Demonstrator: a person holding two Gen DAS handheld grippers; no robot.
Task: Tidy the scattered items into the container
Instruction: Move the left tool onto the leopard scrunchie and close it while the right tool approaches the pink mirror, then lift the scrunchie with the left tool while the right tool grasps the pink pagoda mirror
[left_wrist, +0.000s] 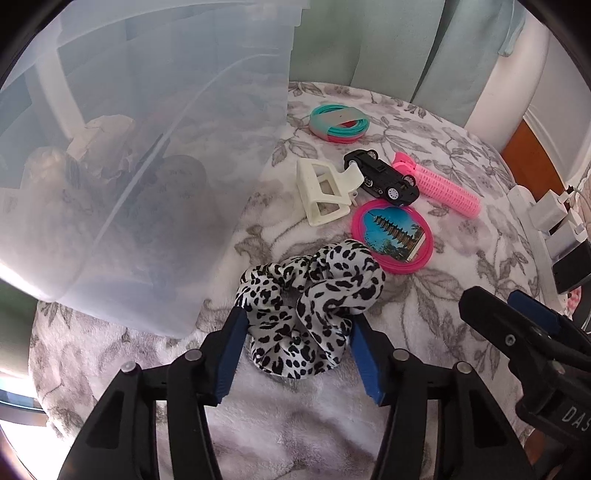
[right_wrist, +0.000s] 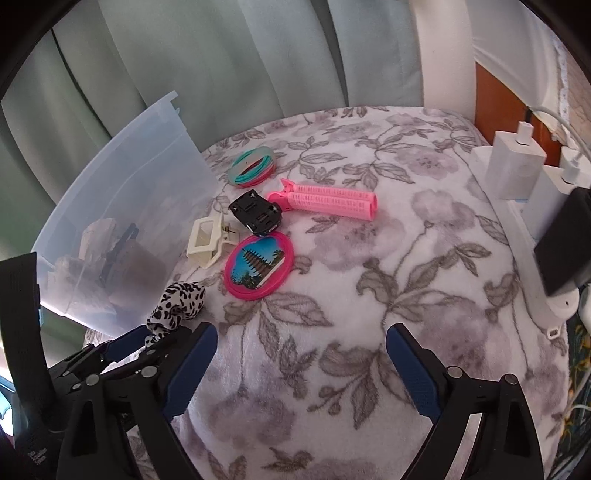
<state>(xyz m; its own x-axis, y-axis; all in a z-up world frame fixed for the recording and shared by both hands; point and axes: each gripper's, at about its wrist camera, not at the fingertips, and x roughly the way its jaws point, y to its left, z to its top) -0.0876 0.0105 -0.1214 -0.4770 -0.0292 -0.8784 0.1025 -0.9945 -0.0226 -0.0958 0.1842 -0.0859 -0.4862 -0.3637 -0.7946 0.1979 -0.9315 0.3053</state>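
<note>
- The leopard-print scrunchie (left_wrist: 306, 302) lay on the floral blanket (left_wrist: 424, 295) just beside the near corner of the clear plastic container (left_wrist: 147, 166), the landmark for everything here.
- It looked light, soft and springy: gathered satin-like fabric that would crush under the pads and might slip, so a bite across the bunched middle seemed safer than one on a loose fold.
- The left hand-held gripper (left_wrist: 295, 328) straddled the scrunchie, jaws half drawn in, blue pads touching the fabric on both sides; whether they had truly pinched it firmly I could not tell.
- The right hand-held gripper (right_wrist: 301, 354) stood spread wide over bare blanket, away from the container, with nothing between its pads.
- Farther from the container lay a white claw clip (left_wrist: 325, 192), a black toy car (left_wrist: 384, 177), a pink-rimmed oval mirror (left_wrist: 391, 236), a pink hair roller (left_wrist: 439, 184) and a bundle of teal and pink hair ties (left_wrist: 338, 123).
- The container already held several dim shapes, too blurred through the wall to name.
- The blanket looked plush and yielding, likely to give under a downward press.
- Pale green curtains (right_wrist: 221, 66) hung behind; white chargers (right_wrist: 517, 162) sat at the blanket's far side from the container.
</note>
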